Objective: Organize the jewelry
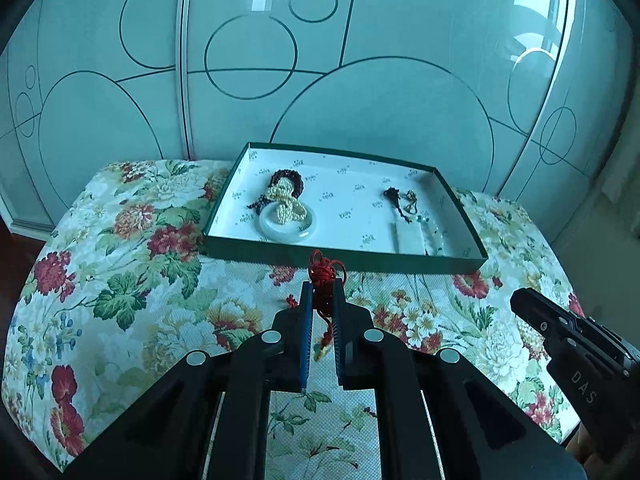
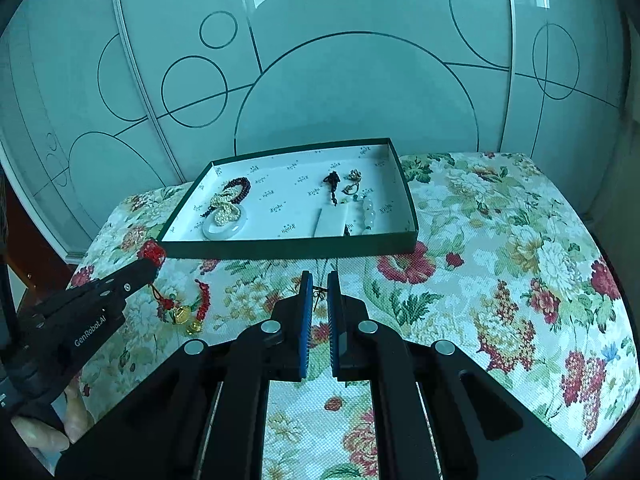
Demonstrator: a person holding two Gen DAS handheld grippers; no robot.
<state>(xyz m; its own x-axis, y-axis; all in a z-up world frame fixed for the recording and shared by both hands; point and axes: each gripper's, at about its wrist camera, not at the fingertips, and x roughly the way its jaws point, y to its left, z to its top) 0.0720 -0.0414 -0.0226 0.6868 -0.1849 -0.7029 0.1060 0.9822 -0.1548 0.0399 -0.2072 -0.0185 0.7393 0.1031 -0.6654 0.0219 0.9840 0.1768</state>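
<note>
The green box (image 1: 344, 258) sits on the floral worktop (image 1: 132, 280) with pearls (image 1: 286, 206), a white bangle (image 1: 280, 230), dark beads (image 1: 288, 178) and a white slab (image 1: 410, 236) inside. Left tongs (image 1: 323, 290) are pinching a red knotted cord (image 1: 324, 276) just in front of the box. Right tongs (image 2: 319, 282) are pressed together on a thin chain (image 2: 320, 291).

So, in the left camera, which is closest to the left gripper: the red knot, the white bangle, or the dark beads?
1. Red knot, pinched in the left gripper.
2. White bangle, at the box's near left.
3. Dark beads, farther back, behind the bangle.
</note>
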